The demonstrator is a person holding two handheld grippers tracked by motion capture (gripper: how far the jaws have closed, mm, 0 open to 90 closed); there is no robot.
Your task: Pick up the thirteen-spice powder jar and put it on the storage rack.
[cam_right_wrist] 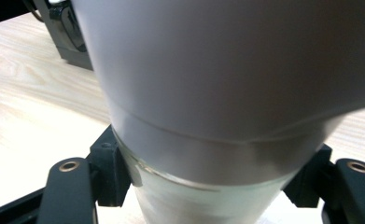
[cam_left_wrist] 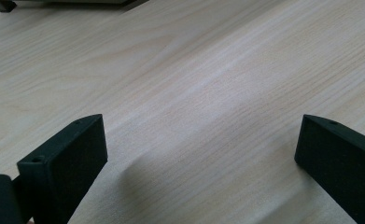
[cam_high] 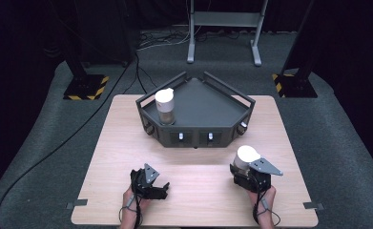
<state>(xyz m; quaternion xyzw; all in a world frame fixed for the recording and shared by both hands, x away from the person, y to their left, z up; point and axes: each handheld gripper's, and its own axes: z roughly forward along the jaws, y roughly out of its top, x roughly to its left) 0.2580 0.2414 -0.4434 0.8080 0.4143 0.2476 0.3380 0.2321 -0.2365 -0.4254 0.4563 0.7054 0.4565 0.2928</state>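
Worktop [cam_high: 198, 191]: pale wood, in the middle of the high view, on grey carpet.
Tray [cam_high: 208, 102]: a dark, angular tray sat at the upper centre of the worktop, with low rails and two small white marks on its front face.
Jar in tray [cam_high: 165, 106]: a white-capped jar stood upright in the tray's left part, near the left rail.
Left tool [cam_high: 162, 190]: at the lower left of the high view, low over bare wood; its jaws stood wide apart with nothing between them, as the left gripper view [cam_left_wrist: 196, 154] showed.
Right tool [cam_high: 239, 168]: at the lower right of the high view, in front of the tray's right end.
Held jar [cam_right_wrist: 227, 93]: a second white-capped jar sat clamped between the right tool's jaws, both pressing its sides below the cap.
Hands: one hand [cam_high: 135, 207] behind each tool at the bottom edge.
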